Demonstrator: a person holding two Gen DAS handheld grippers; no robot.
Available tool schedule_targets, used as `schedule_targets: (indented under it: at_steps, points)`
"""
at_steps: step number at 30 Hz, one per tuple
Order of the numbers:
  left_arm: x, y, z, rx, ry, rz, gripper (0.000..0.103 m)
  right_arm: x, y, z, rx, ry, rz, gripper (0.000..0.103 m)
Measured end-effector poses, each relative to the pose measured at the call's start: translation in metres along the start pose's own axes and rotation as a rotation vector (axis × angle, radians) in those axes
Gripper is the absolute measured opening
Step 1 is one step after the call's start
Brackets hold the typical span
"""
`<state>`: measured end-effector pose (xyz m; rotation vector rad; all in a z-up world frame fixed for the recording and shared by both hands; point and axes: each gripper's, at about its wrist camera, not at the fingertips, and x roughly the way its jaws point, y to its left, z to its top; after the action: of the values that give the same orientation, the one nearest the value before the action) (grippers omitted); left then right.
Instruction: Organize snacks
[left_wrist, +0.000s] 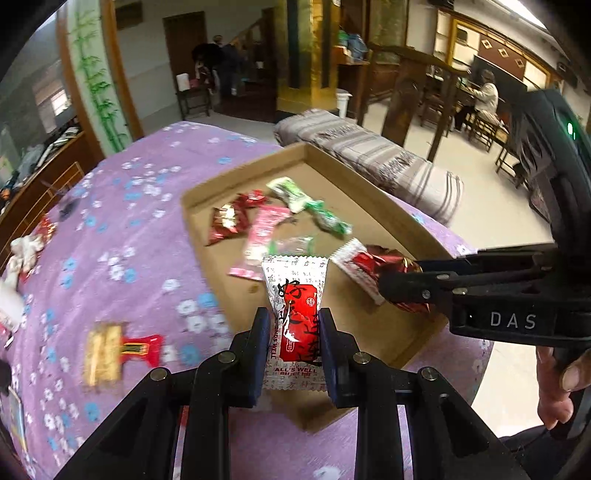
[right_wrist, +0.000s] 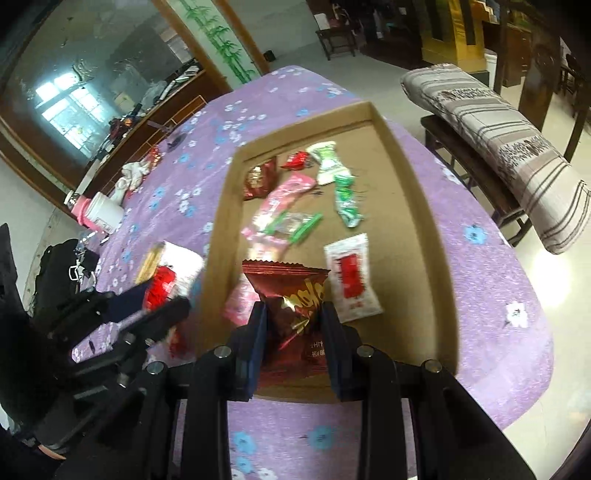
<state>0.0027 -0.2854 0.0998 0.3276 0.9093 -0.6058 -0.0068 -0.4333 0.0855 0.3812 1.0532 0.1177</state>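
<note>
My left gripper (left_wrist: 293, 314) is shut on a white-and-red snack packet (left_wrist: 291, 295), held upright over the near corner of a shallow cardboard tray (left_wrist: 369, 325). My right gripper (right_wrist: 293, 314) is shut on a dark red foil packet (right_wrist: 291, 291) above the tray's near end (right_wrist: 406, 206). In the left wrist view the right gripper (left_wrist: 391, 286) comes in from the right with its foil packet (left_wrist: 384, 258). In the right wrist view the left gripper (right_wrist: 155, 301) sits just left of the tray wall with its packet (right_wrist: 177, 262). Several red, pink, green and white packets lie in the tray.
A purple flowered cloth (left_wrist: 147, 229) covers the table. A yellow-and-red snack (left_wrist: 110, 350) and more packets lie loose on it at the left. A pink-and-white bottle (right_wrist: 99, 214) lies further left. A striped cushion (right_wrist: 498, 144) rests on a bench beyond the tray. A hand (left_wrist: 561, 384) grips the right tool.
</note>
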Motion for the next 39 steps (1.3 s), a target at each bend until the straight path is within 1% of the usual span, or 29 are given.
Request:
schedule_targets:
  at_steps: [7, 20, 31, 37, 39]
  points:
    - [0.026, -0.019, 0.007, 0.030, 0.027, -0.020, 0.026, 0.008, -0.015, 0.005, -0.011, 0.033, -0.024, 0.028]
    - [0.053, -0.031, 0.008, 0.035, 0.054, -0.032, 0.026, 0.022, -0.031, 0.014, -0.016, 0.070, -0.056, 0.028]
    - [0.067, -0.032, 0.004, 0.034, 0.062, -0.047, 0.026, 0.036, -0.031, 0.022, -0.039, 0.085, -0.080, 0.028]
    - [0.078, -0.029, 0.002, 0.031, 0.077, -0.032, 0.026, 0.044, -0.031, 0.029, -0.040, 0.081, -0.081, 0.028]
    - [0.080, -0.027, 0.003, 0.028, 0.070, -0.030, 0.026, 0.047, -0.030, 0.031, -0.043, 0.081, -0.083, 0.028]
